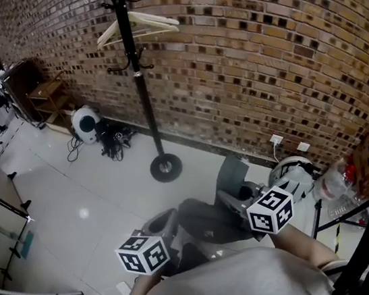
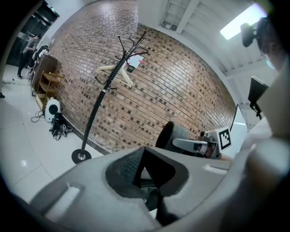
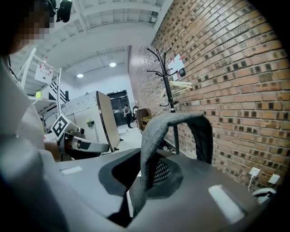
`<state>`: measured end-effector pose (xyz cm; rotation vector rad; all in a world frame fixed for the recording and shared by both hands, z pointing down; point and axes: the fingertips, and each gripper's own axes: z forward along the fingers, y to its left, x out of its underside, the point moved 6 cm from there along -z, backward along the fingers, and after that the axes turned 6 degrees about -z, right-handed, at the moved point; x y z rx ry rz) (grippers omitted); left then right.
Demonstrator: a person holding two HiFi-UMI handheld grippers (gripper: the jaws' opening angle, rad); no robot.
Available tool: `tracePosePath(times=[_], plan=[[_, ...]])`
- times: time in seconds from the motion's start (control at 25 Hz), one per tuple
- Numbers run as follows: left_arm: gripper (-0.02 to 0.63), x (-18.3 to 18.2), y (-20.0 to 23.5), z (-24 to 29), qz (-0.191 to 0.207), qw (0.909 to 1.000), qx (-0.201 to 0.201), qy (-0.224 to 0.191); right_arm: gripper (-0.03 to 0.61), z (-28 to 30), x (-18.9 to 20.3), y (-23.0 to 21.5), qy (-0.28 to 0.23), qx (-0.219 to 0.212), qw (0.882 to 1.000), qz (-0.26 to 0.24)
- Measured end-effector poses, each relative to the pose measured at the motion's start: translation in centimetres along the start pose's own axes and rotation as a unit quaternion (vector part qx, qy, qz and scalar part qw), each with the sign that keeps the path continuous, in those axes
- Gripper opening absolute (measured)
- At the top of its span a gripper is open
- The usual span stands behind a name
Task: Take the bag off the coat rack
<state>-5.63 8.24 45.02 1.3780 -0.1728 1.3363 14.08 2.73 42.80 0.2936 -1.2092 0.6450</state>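
Observation:
The black coat rack (image 1: 136, 82) stands against the brick wall with only a wooden hanger (image 1: 147, 24) on it. It also shows in both gripper views, coat rack (image 2: 97, 113) and coat rack (image 3: 170, 99). The dark grey bag (image 1: 205, 222) hangs low between my two grippers, close to my body. My right gripper (image 1: 236, 197) is shut on the bag's grey strap (image 3: 149, 149), which loops up out of its jaws (image 3: 145, 181). My left gripper (image 1: 164, 221) is beside the bag. Its jaws (image 2: 142, 174) look shut, and I see nothing between them.
A white device with a tangle of cables (image 1: 86, 123) lies on the floor by the wall, next to a wooden shelf (image 1: 51, 97). A white rounded object (image 1: 293, 169) and bottles (image 1: 343, 186) sit at the right. A tall panel (image 3: 106, 120) stands behind me.

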Motion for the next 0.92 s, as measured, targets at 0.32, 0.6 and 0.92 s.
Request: tracePosePath(times=[0.32, 0.6, 0.92], plan=[[0.002, -0.1, -1.5, -0.8, 0.014, 0.9998, 0.008, -0.008, 0.021, -1.6, 0.0, 0.8, -0.016, -0.002, 1.000, 0.021], [0.002, 0.2, -1.2, -1.4, 0.007, 0.9998, 0.005, -0.020, 0.021, -1.4, -0.5, 1.5, -0.027, -0.013, 0.999, 0.020], [0.002, -0.2, -1.0, -1.5, 0.007, 0.9996, 0.003, -0.026, 0.021, -0.9, -1.0, 2.0, -0.017, -0.018, 1.000, -0.008]])
